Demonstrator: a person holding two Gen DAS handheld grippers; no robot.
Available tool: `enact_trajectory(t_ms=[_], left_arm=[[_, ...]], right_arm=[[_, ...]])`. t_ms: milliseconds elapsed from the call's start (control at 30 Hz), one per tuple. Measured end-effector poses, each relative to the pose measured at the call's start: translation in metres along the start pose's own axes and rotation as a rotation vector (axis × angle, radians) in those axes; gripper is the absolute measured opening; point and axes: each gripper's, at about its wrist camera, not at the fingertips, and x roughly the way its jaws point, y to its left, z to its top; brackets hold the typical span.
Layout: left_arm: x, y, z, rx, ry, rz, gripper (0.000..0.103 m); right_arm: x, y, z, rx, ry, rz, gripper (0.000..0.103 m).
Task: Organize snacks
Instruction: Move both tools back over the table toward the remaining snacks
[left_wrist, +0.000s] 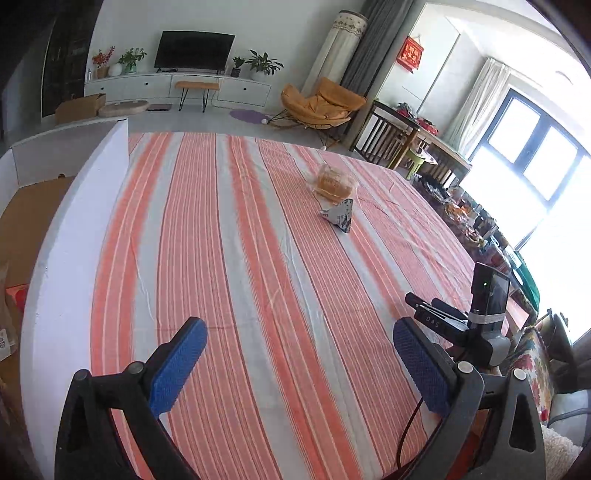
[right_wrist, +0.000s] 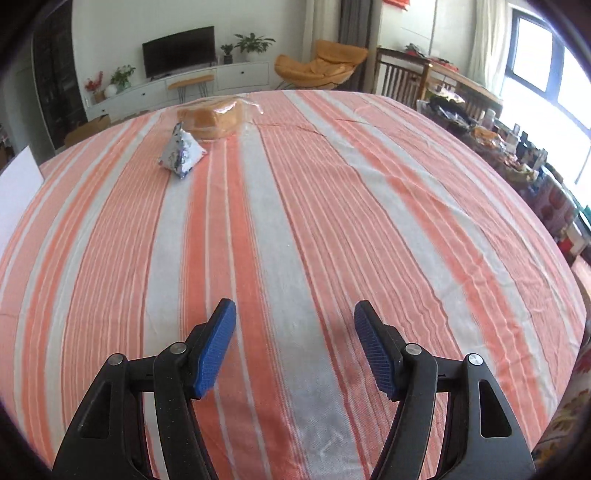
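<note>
Both the left gripper (left_wrist: 299, 332) and right gripper (right_wrist: 294, 314) gape empty, while the bagged bread (left_wrist: 334, 182) and, touching it, the triangular packet (left_wrist: 340, 215) lie well apart from the cardboard box (left_wrist: 74, 221), so sorting looks unfinished.

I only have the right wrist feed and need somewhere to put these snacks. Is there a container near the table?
Observer: Yes, an open white box stands along the table's left edge; your view catches only a sliver.
Operator: Anything in it already?
Observer: Partly visible packaging lies on its brown floor at the near end; I can't identify it.
Operator: Is the left gripper free?
Observer: The left gripper is open and empty above the striped cloth, with the triangular packet and bagged bread far ahead of it.
</note>
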Motion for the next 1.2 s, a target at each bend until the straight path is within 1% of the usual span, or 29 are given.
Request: enact_trajectory(t_ms=[67,167,300,367,400,467,500,600,767,1200], left_arm=[[0.041,-0.008,-0.002,0.034,0.047,0.049,0.100],[0.087,-0.011,-0.009,0.065,0.093,0.137,0.100],[0.121,-0.009,-0.008,0.081,0.106,0.192,0.100],[0.129,-0.012,-0.004,0.113,0.081,0.223,0.100],[0.133,-0.013,-0.003,0.128,0.085,0.234,0.100],[0.136,-0.011,-0.005,0.158,0.087,0.263,0.100],[0.138,-0.012,-0.004,0.171,0.091,0.276,0.103],[0.139,-0.010,-0.005,0.175,0.093,0.277,0.103],[0.140,-0.009,-0.003,0.175,0.094,0.277,0.103],[0.140,-0.009,-0.003,0.165,0.094,0.285,0.103]], right_arm=[[-0.004,-0.001,0.001,0.017,-0.023,-0.015,0.070],[0.002,0.003,0.001,-0.003,-0.014,-0.016,0.070],[0.004,0.001,-0.004,-0.009,0.003,-0.017,0.070],[0.007,-0.003,-0.006,0.007,0.023,-0.016,0.070],[0.007,-0.004,-0.006,0.012,0.019,-0.014,0.072],[0.007,-0.005,-0.008,0.014,0.021,-0.014,0.073],[0.007,-0.005,-0.008,0.011,0.023,-0.014,0.074],[0.008,-0.001,-0.008,-0.007,0.030,-0.017,0.079],[0.009,-0.001,-0.010,-0.010,0.036,-0.013,0.084],[0.008,0.000,-0.011,-0.011,0.036,-0.012,0.086]])
